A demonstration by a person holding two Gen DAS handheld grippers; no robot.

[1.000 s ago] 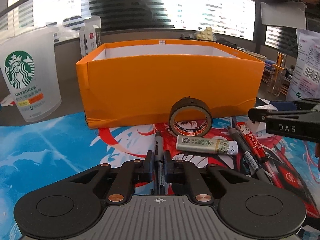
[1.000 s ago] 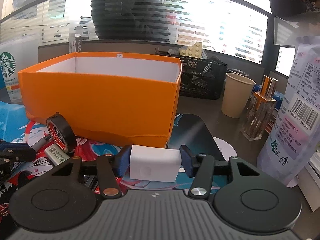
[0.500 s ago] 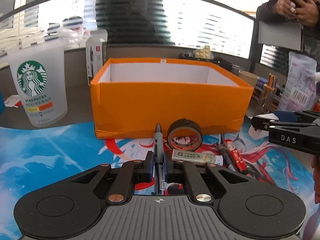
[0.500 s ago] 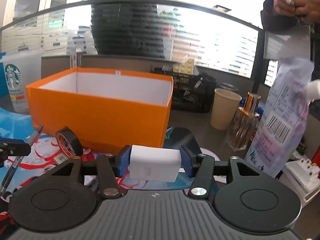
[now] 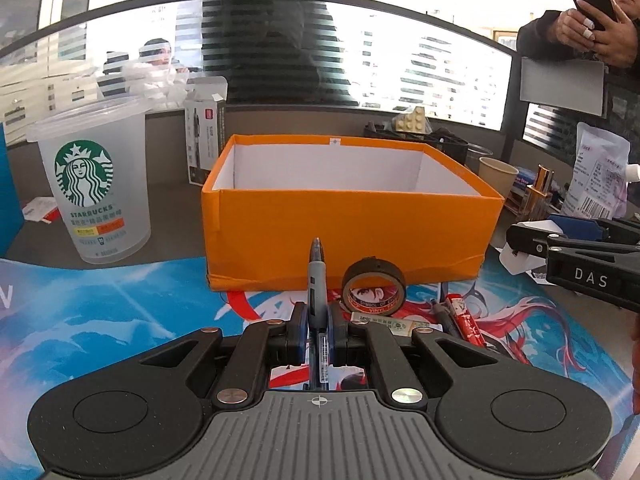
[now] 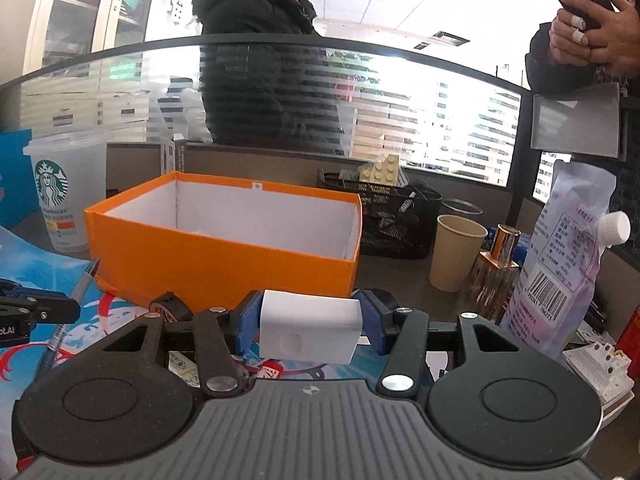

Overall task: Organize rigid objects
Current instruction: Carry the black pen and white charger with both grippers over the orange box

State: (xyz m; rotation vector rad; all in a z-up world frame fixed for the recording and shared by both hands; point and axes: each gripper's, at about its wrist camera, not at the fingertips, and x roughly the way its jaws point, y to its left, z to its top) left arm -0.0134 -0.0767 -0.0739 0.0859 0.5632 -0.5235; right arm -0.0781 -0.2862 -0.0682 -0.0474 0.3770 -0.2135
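An open orange box (image 5: 348, 236) with a white inside stands ahead on the desk; it also shows in the right wrist view (image 6: 224, 256). My left gripper (image 5: 318, 322) is shut on a grey pen (image 5: 317, 276), held above the mat with its tip toward the box. My right gripper (image 6: 308, 326) is shut on a white block (image 6: 308, 330), raised in front of the box's right corner. A roll of black tape (image 5: 374, 286), a lighter (image 5: 394, 325) and red pens (image 5: 466, 322) lie on the mat before the box.
A Starbucks cup (image 5: 90, 184) stands left of the box. A paper cup (image 6: 456, 256), a gold bottle (image 6: 498, 276), a white pouch (image 6: 560, 264) and a black mesh basket (image 6: 384, 216) crowd the right side. Two people stand behind the glass screen.
Both grippers have risen and drawn back with their objects. The pen has come up off the mat, and more of the box's inside shows.
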